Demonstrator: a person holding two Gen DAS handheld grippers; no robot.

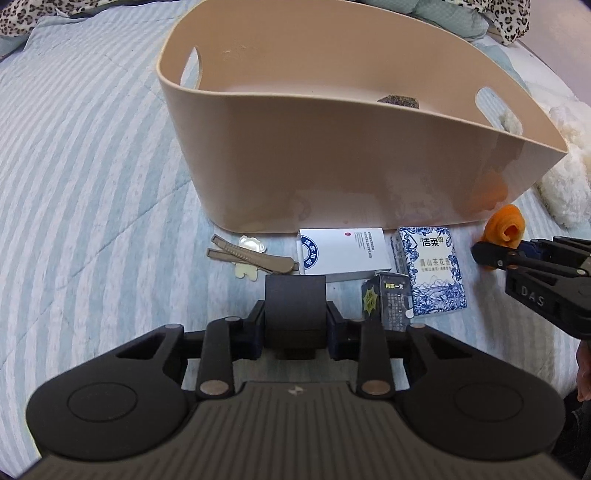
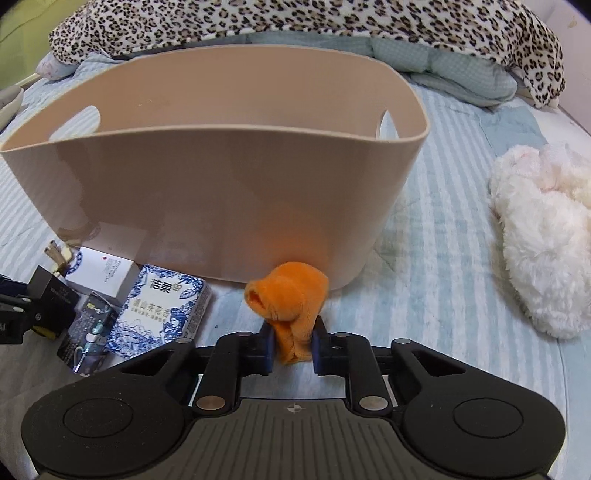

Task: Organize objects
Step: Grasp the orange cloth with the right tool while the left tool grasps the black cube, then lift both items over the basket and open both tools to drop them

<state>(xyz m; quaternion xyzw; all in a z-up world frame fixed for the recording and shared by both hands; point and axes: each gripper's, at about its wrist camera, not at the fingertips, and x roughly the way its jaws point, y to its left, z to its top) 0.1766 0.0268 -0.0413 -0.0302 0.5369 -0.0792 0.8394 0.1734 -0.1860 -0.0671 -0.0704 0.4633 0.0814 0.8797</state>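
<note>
Orange and soft, the rolled cloth (image 2: pixel 290 295) sat pinched between the jaws of the right tool (image 2: pixel 291 349), just in front of the beige plastic tub (image 2: pixel 221 192) on the striped bed (image 2: pixel 443 258). It looked light and limp, likely to sag or unroll, so a hold across the thick middle of the roll seemed safest. The left tool (image 1: pixel 295 325) was clamped on a small black box (image 1: pixel 295 295), stiff and flat-sided, which should hold firm by its two parallel faces.

Near the tub's front wall lay more things: a blue-and-white tissue pack (image 1: pixel 436 273), squashy under its printed wrap; a dark glossy packet (image 1: pixel 391 299), probably slippery; a flat white carton (image 1: pixel 343 251); and a tan hair clip (image 1: pixel 251 254), thin and hard, resting on small pale pieces I could not identify. A dark item showed inside the tub. A fluffy white toy (image 2: pixel 543 243) lay well apart to the right, with a leopard-print blanket (image 2: pixel 332 22) behind.
</note>
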